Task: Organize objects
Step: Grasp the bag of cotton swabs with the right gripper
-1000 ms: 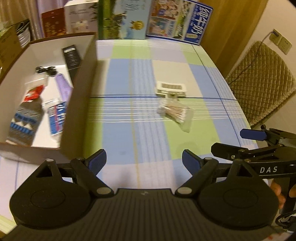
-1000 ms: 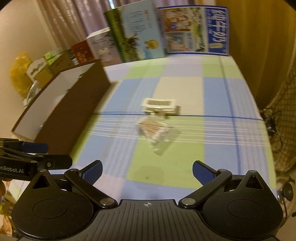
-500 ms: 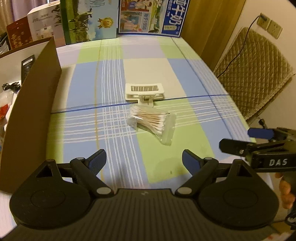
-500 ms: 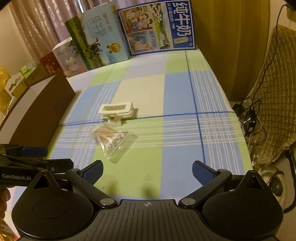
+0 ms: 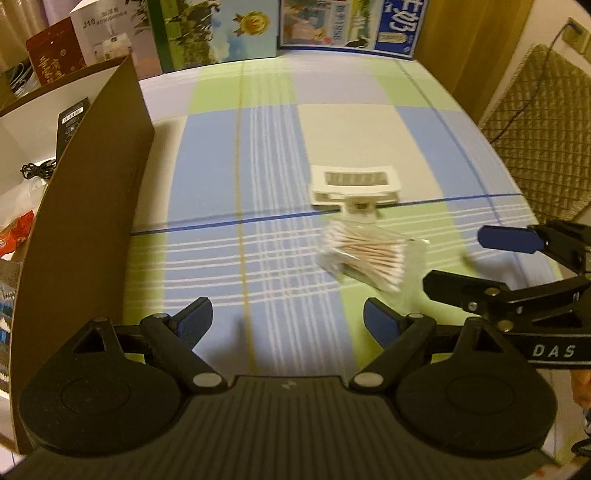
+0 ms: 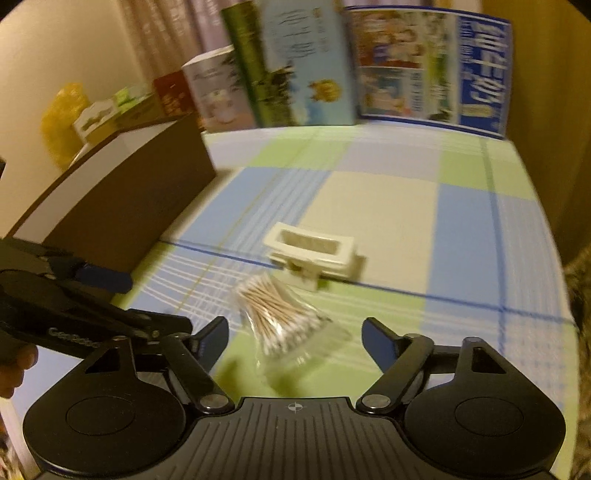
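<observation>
A clear bag of cotton swabs lies on the checked tablecloth. Just behind it, touching or nearly so, sits a white plastic clip. My right gripper hovers low over the bag. Its jaws are closing, the bag lies between the fingertips, and the pads do not touch it. My left gripper is open and empty over bare cloth, to the left of the bag.
A cardboard box with a brown outer wall stands at the left, holding several small items. Printed cartons line the table's far edge. A quilted chair stands beyond the right edge.
Both grippers have come down and closer to the swab bag. The right gripper has swung so the bag sits between its fingers, and its jaws have narrowed. The left jaws keep their width.
</observation>
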A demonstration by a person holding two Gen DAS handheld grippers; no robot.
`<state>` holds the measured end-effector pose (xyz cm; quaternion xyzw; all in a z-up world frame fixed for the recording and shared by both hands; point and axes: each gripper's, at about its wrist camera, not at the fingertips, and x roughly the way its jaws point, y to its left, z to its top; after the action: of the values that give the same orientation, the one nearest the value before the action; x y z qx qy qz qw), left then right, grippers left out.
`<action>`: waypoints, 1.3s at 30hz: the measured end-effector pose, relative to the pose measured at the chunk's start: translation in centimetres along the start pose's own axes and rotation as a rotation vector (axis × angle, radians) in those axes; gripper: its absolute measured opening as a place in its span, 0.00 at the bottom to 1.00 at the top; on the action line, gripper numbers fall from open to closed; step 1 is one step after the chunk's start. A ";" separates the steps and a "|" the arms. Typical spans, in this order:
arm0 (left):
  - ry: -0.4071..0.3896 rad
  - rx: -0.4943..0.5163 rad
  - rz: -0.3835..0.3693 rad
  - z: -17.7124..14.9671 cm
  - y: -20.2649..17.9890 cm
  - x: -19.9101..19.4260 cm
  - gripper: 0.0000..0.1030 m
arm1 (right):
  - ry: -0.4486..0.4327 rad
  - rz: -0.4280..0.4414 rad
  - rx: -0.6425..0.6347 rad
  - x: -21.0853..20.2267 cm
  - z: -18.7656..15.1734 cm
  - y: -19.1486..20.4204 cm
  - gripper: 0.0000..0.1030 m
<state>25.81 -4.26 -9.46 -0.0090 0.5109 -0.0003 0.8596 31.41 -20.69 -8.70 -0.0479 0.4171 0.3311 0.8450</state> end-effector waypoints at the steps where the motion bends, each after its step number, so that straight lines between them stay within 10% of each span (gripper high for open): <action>1: 0.005 -0.004 0.015 0.1 0.2 0.4 0.83 | 0.010 0.005 -0.012 0.6 0.2 0.0 0.71; 11: 0.060 -0.033 0.078 0.1 2.2 3.0 0.83 | 0.088 0.036 -0.129 5.1 0.5 0.1 0.64; 18: 0.071 -0.024 0.055 0.1 2.3 3.7 0.83 | 0.055 0.021 -0.168 3.3 -1.3 0.4 0.29; 31: 0.004 0.043 -0.054 1.5 -0.1 4.5 0.83 | -0.003 -0.446 0.027 -1.3 -4.5 -3.9 0.29; 39: -0.082 0.072 -0.104 4.2 -2.6 5.3 0.87 | -0.009 -0.407 0.024 -0.4 -3.9 -4.0 0.55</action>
<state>32.11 -6.80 -12.08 -0.0049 0.4736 -0.0631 0.8784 30.96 -25.40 -11.69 -0.1197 0.3992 0.1490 0.8967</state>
